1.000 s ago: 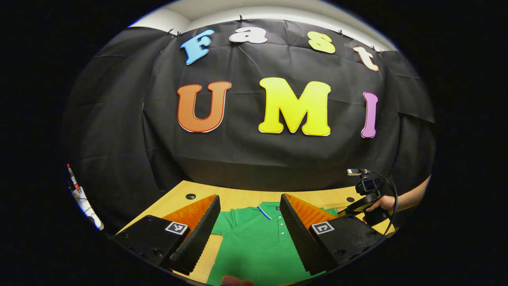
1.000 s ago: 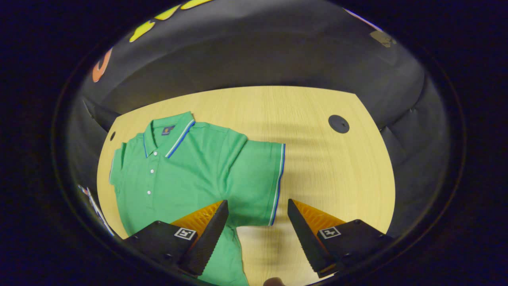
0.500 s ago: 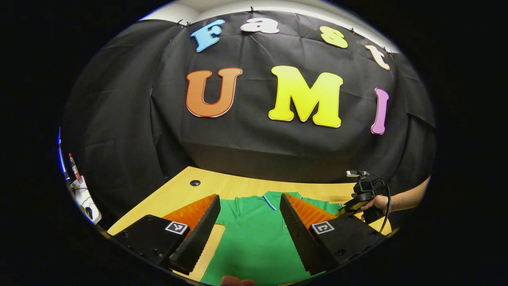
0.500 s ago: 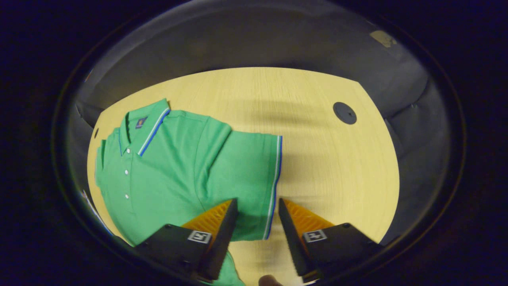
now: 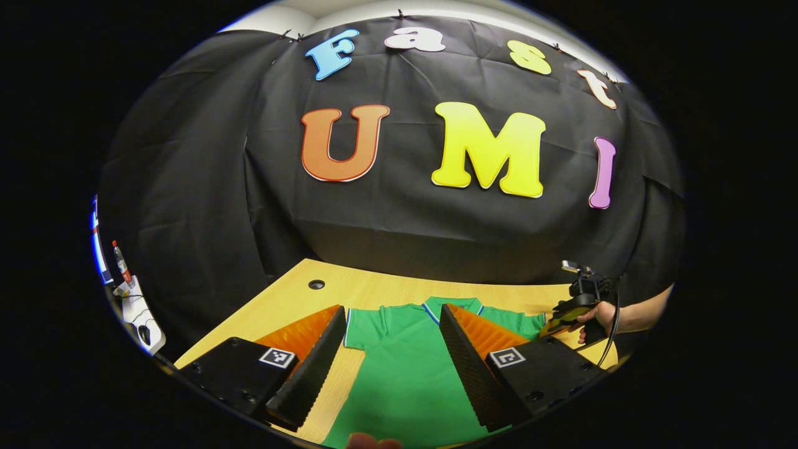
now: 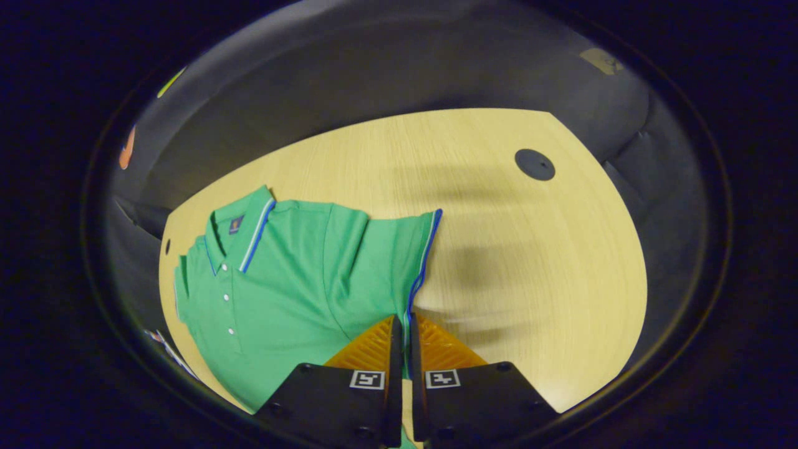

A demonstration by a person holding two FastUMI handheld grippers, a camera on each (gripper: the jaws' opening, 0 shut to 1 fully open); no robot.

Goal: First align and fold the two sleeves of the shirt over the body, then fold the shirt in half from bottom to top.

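Your right gripper [image 6: 404,330], bottom centre of the right gripper view, pinches the striped sleeve cuff [image 6: 419,274], its lower end hidden between the fingers. Your left gripper [image 5: 391,337] hangs spread wide over the green shirt [image 5: 399,380], whose hem is cut off at the bottom edge. Farther back, the shirt lies flat at centre left on the wooden table [image 6: 530,262].

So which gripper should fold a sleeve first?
Probably the right gripper: it is shut on the sleeve hem of the green shirt. The left gripper hangs open above the shirt.
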